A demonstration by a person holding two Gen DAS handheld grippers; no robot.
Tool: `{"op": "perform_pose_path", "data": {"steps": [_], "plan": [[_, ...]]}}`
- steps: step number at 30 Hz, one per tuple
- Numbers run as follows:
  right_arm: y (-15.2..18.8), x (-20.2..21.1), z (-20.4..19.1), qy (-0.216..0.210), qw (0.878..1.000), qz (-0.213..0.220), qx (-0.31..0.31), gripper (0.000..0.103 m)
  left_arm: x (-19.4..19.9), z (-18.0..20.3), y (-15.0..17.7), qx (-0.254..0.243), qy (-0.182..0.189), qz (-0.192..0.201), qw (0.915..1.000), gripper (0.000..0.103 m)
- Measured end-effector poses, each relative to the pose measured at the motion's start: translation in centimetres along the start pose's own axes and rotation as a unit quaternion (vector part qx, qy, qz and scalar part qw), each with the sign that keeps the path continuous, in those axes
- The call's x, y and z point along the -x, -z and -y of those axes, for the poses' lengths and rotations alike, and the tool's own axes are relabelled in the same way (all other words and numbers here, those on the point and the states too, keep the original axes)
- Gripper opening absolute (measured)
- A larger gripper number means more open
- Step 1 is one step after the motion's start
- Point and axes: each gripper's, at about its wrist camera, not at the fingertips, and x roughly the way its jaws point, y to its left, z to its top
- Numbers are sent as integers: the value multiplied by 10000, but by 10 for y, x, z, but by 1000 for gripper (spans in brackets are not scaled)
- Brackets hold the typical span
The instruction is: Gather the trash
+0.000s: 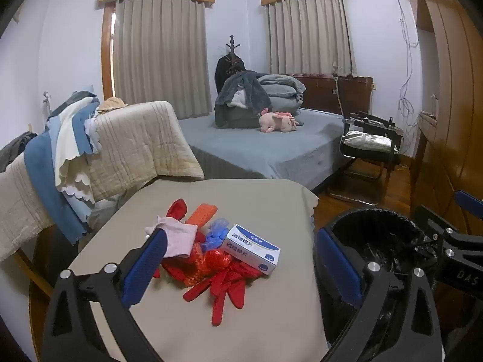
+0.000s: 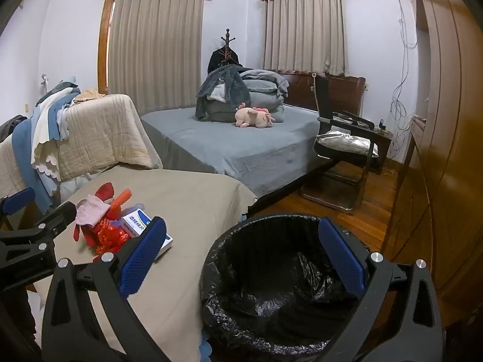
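Observation:
A heap of trash lies on the beige-covered table (image 1: 181, 316): a white and blue box (image 1: 250, 249), red gloves (image 1: 225, 289), a pink cloth (image 1: 178, 235), an orange strip (image 1: 201, 213) and crumpled blue plastic (image 1: 215, 232). My left gripper (image 1: 238, 267) hovers just short of the heap, open wide, nothing between its blue pads. To the right of the table stands a bin with a black liner (image 2: 271, 286). My right gripper (image 2: 241, 256) hangs open above the bin's near rim, empty. In the right wrist view the box (image 2: 137, 218) and heap sit to the left.
A chair draped with a quilt and blue and white cloths (image 1: 69, 157) stands behind the table on the left. A bed (image 1: 265, 144) with folded bedding and a pink plush toy lies beyond. A black chair (image 1: 365, 150) and wooden wardrobe (image 2: 446, 120) stand on the right.

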Motion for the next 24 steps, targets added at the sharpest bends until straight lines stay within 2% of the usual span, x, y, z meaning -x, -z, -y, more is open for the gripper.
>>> {"op": "perform_pose_path", "data": {"steps": [24], "plan": [[3, -3, -3, 10, 10000, -12, 13, 98, -3, -6, 2, -27, -38, 1, 10000, 97]]}}
